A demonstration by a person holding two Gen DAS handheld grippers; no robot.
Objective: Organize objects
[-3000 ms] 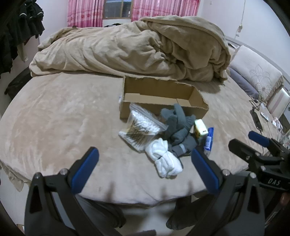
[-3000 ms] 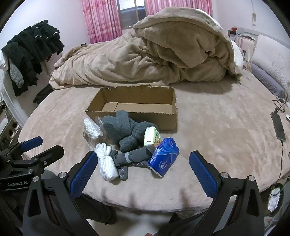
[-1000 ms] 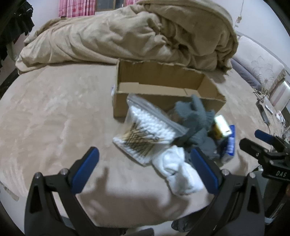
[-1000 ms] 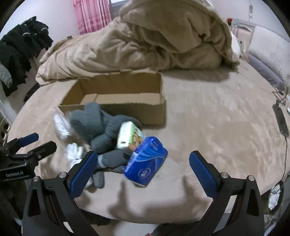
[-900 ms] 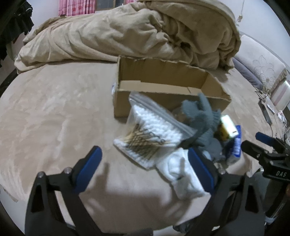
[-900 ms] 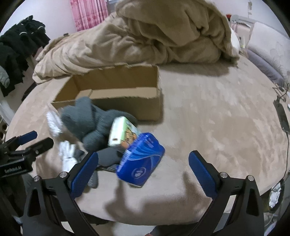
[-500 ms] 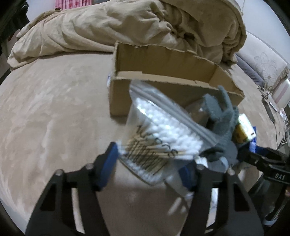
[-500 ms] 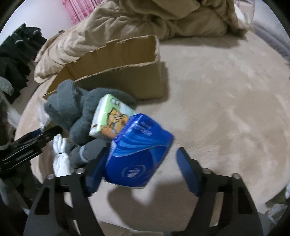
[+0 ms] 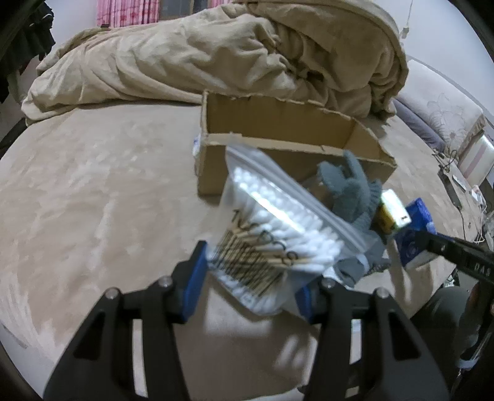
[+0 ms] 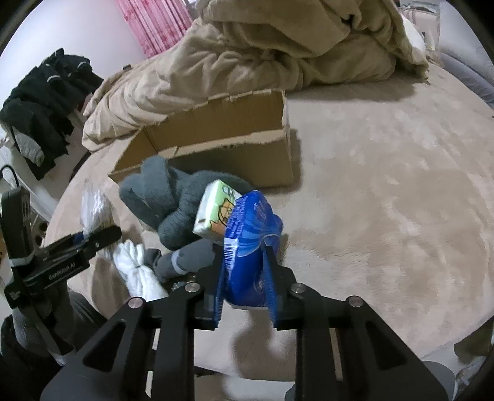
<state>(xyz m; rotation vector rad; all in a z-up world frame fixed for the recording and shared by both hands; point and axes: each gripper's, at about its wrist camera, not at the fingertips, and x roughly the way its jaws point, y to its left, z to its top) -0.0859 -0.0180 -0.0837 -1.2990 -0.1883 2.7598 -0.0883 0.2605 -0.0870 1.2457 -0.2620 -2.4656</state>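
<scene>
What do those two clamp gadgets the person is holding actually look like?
Both are matte black frames shaped like a wide fork, studded with round silver bolts. Each of the left gripper and right gripper has two fingers lined with bright blue pads. White lettering marks their sides: "GenRobot.AI" on one, "DAS" on the other.

A rumpled beige duvet (image 9: 240, 55) heaps across the far side of a tan bed (image 9: 92, 191); pink curtains (image 10: 157, 24) hang beyond.

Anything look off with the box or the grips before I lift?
The cardboard box has ragged, torn top edges but sits flat. The blue tissue pack bulges, squeezed in the right gripper.
</scene>
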